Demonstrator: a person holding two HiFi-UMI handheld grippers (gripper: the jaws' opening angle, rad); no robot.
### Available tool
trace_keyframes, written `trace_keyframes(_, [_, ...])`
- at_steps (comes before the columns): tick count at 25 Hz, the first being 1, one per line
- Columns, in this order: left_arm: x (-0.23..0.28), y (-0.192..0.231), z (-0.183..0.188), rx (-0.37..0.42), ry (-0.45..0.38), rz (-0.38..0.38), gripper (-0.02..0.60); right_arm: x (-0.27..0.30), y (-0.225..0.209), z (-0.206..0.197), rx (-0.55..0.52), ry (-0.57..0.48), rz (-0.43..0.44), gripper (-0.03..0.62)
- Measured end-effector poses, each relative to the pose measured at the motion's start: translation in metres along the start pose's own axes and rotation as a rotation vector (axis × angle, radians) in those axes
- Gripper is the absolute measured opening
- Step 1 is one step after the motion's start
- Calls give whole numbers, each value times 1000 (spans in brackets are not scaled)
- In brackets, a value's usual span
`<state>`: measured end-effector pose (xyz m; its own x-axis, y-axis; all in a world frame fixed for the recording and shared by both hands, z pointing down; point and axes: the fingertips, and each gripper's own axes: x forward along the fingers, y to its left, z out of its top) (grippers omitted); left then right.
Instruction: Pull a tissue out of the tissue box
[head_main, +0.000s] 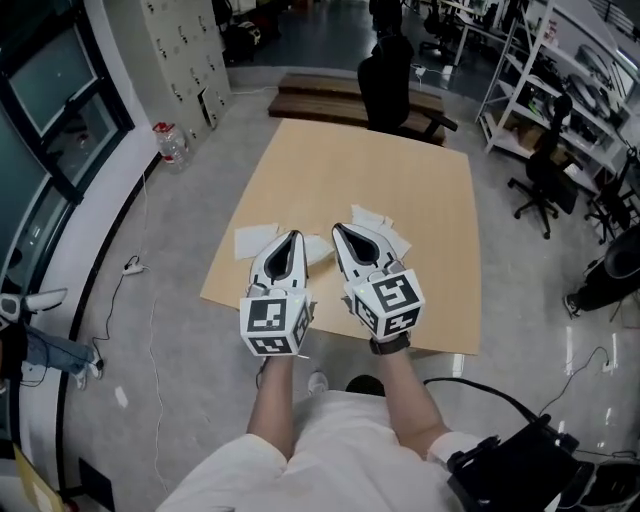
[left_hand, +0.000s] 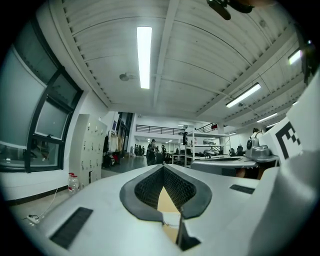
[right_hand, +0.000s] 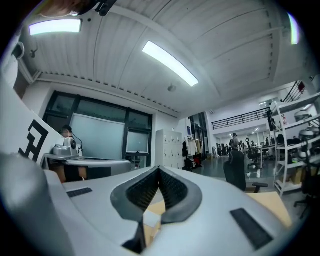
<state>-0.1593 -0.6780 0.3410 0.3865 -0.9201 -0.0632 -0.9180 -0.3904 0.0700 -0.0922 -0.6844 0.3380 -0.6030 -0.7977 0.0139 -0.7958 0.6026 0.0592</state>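
We see loose white tissues (head_main: 258, 241) lying flat on the tan table (head_main: 330, 170) near its close edge, some left of our grippers and some just beyond the right one; the tissue box itself we cannot make out. Our left gripper (head_main: 295, 237) and right gripper (head_main: 339, 229) hover side by side over those sheets, each with its jaws closed tip to tip on nothing. A black chair (head_main: 385, 80) stands past the table's far edge.
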Motion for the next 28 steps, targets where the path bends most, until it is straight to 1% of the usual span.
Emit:
trace_keyframes(4, [27, 30, -25, -46, 46, -30, 0, 31, -7, -19, -14, 54, 6, 2])
trace_keyframes(7, [45, 38, -45, -57, 90, -55, 0, 44, -18, -41, -10, 126, 22, 3])
trace_keyframes(9, [56, 41, -54, -58, 103, -64, 0, 53, -29, -51, -25, 156, 34, 2])
trace_keyframes(11, [71, 48, -62, -81, 107, -79, 0, 65, -43, -61, -35, 186, 39, 3])
trace_keyframes(13, [85, 60, -72, -112, 126, -87, 0, 80, -53, -77, -29, 238, 56, 2])
trace_keyframes(18, [99, 77, -119, -168, 207, -56, 0, 105, -61, -133, 9, 364, 113, 3])
trace_keyframes(21, [111, 88, -147, -187, 257, -44, 0, 121, -61, -169, -1, 437, 155, 3])
trace_keyframes(28, [130, 114, -191, -274, 310, -11, 0, 151, -55, -233, -35, 552, 228, 3])
